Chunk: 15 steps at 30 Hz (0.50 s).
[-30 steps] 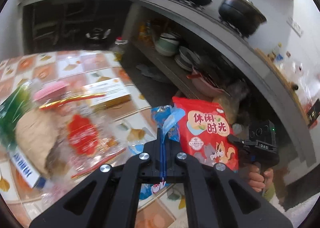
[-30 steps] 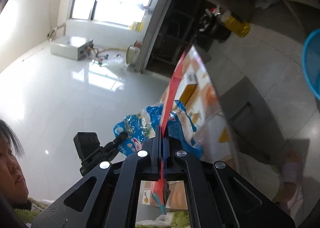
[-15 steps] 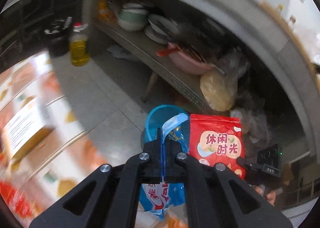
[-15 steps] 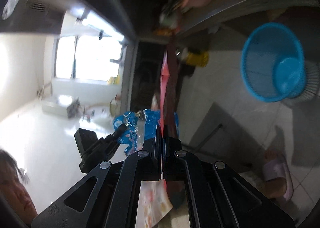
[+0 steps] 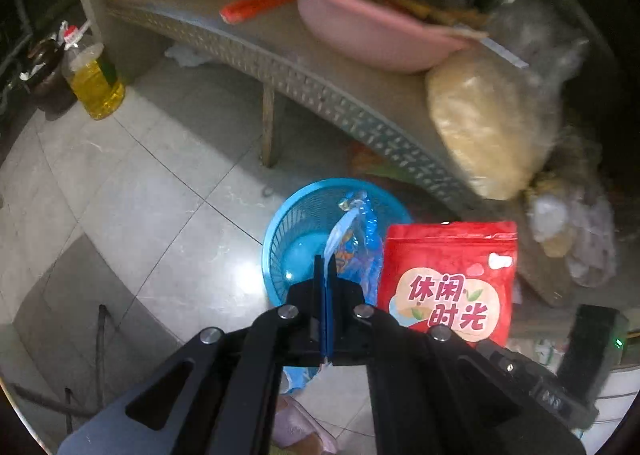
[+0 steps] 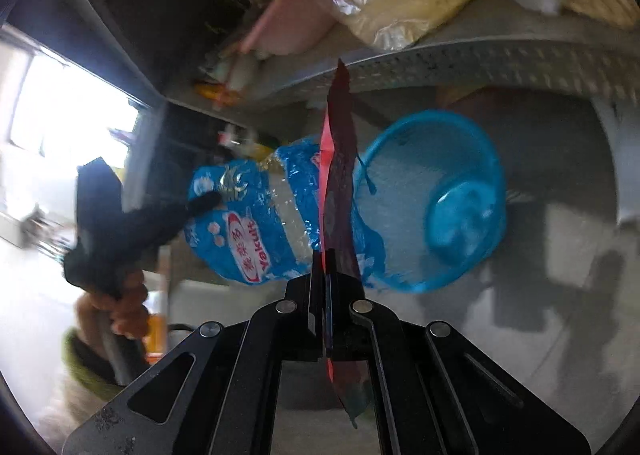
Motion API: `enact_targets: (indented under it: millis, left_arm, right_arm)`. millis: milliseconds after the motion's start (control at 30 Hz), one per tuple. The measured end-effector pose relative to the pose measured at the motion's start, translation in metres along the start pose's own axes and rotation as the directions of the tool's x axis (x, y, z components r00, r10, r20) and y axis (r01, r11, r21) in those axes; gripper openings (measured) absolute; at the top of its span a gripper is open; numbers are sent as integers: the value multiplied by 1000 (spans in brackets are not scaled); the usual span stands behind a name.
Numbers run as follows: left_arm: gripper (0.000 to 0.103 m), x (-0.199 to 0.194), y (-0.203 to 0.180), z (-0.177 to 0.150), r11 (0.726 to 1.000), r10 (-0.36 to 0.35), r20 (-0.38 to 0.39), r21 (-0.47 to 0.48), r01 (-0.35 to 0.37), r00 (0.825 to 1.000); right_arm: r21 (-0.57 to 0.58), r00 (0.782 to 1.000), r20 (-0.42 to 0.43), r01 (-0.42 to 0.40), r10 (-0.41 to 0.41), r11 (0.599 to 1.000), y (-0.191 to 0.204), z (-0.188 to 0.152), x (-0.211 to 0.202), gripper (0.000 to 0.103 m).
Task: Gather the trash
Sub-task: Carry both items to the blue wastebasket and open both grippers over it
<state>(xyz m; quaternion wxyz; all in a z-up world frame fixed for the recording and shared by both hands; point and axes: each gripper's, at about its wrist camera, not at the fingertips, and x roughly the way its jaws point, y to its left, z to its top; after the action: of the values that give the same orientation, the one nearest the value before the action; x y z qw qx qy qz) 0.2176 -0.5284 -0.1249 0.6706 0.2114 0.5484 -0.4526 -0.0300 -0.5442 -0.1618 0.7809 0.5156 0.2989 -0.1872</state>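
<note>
Trash in transit: left gripper (image 5: 325, 279) clamped on the blue wrapper (image 5: 354, 243), hanging over the blue basket (image 5: 296, 223); right gripper (image 6: 325, 275) clamped on the red pouch (image 5: 448, 287), just beside the basket's rim. Judged step: carrying. Next: centre both above the basket, then let go.

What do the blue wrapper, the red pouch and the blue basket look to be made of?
Crinkled blue Yakult wrapper: thin glossy plastic film, part clear, creased. Flat red snack pouch: smooth, stiffer printed plastic, likely laminated; sealed top band. Round blue mesh basket: moulded rigid plastic, lattice walls, shiny solid base.
</note>
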Motion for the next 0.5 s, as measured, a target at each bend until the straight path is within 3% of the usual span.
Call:
enact_targets:
  millis: [167,300,367,400,433,500]
  left_arm:
    - [0,53,9,21,999,6,-53,-52,-9,999]
    - [2,76,11,27,997,15,-84,-69,-20,996]
    - [17,80,11,29,996,9,-90,-83,-16,996]
    - [31,80,11,30,996,11,-90,-88,-19,996]
    - [38,77,12,30,996,14,-80,-91,-21,997]
    - [42,71,11,29,996,22,-62,-82,-27,998]
  right_arm:
    - [-100,986,6,169,-169,981,9,25,47,0]
    - [-129,969,4,247,-249,960,9,32,79,0]
    - [-145,959,-4,281,-284,949,10,32,95,0]
    - [-156,953,-14,298,-304,942,9,33,103,0]
    - [-162,947,-22,313,-320,936,9,34,108,5]
    - [-166,936,-36,340,-350,926,3,35,115,8]
